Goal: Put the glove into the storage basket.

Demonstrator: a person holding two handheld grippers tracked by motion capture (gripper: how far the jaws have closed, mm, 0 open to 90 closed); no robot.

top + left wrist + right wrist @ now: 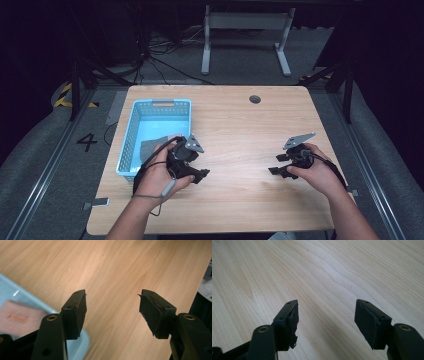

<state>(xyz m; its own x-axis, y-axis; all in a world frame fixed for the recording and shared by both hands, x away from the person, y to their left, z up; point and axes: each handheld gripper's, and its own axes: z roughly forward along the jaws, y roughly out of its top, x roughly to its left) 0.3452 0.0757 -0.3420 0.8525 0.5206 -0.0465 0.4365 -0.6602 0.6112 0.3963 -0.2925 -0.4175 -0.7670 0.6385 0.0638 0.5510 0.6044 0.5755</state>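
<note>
Here, both grippers' fingers (76, 312) stand apart, empty, beside the unlabelled blue basket (131, 131).

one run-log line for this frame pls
left gripper: open, empty, beside blue plastic basket | right gripper: open, empty, over light wooden table | basket: grey cloth inside

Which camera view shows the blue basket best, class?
The high view: the whole basket shows, beside the left gripper. The left gripper view catches just a blurred corner; the right gripper view looks at table.
</note>
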